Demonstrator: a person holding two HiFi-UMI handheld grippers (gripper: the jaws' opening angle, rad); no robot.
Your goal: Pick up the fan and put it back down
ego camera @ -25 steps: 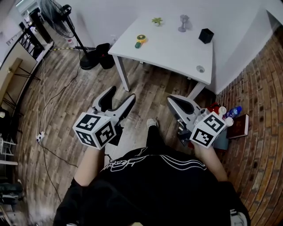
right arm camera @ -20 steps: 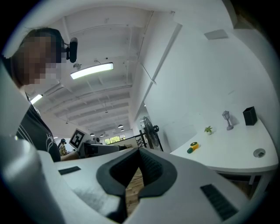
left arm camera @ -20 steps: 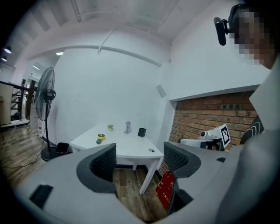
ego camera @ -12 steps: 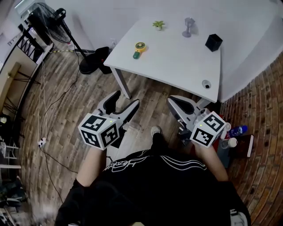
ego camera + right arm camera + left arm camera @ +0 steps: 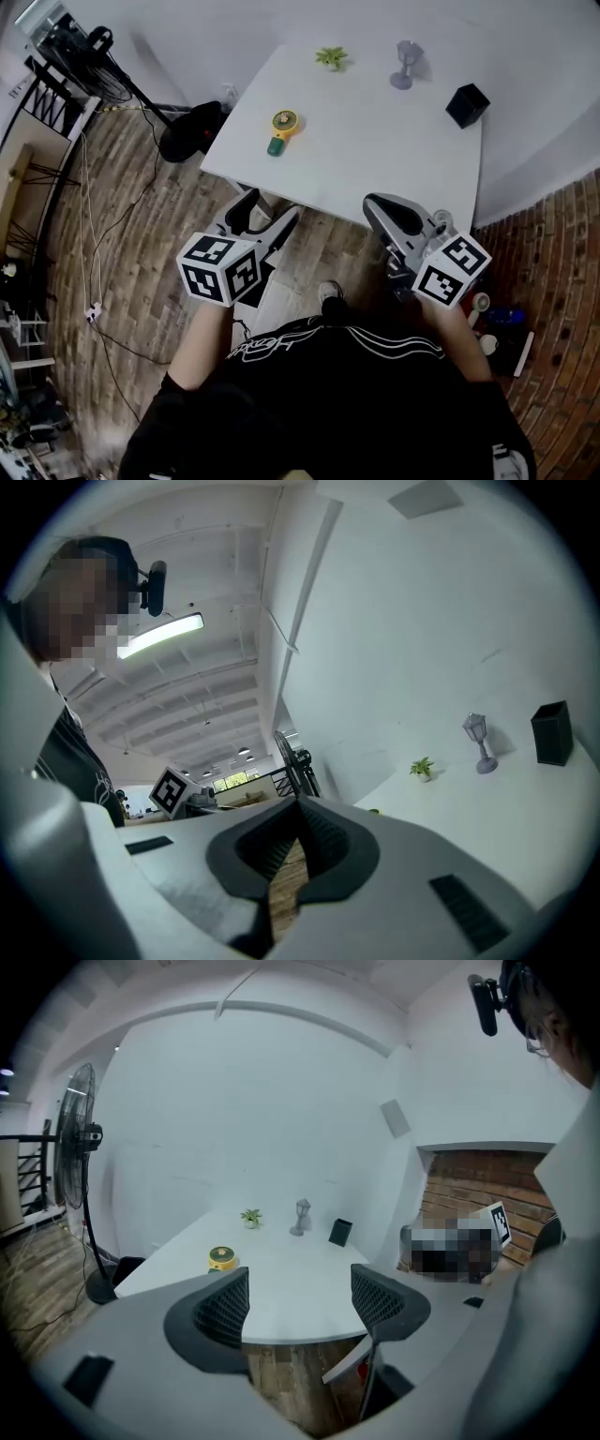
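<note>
- Head view, item one: white table (image 5: 375, 159) on a wood-plank floor (image 5: 141, 244), set against a pale wall.
- Handheld fan (image 5: 280, 129): yellow head, green handle, lying on the table's left part, near the left edge. It is well apart from both grippers; in the left gripper view it shows as a small yellow disc (image 5: 222, 1258) beyond the left jaw.
- Left gripper (image 5: 267, 211): held over the floor just short of the table's near edge. The left gripper view (image 5: 300, 1302) shows the jaws spread wide with nothing between them but tabletop and a table leg.
- Right gripper (image 5: 380, 204): at the table's near right edge. The right gripper view (image 5: 298, 808) shows the jaw tips meeting, a thin sliver of floor behind, holding nothing.
- Small potted plant (image 5: 330, 58), grey lantern figurine (image 5: 405, 66), black box (image 5: 467, 105): along the table's far side, apart from one another.
- Pedestal fan (image 5: 84, 47): standing on the floor beyond the table's left end.
</note>
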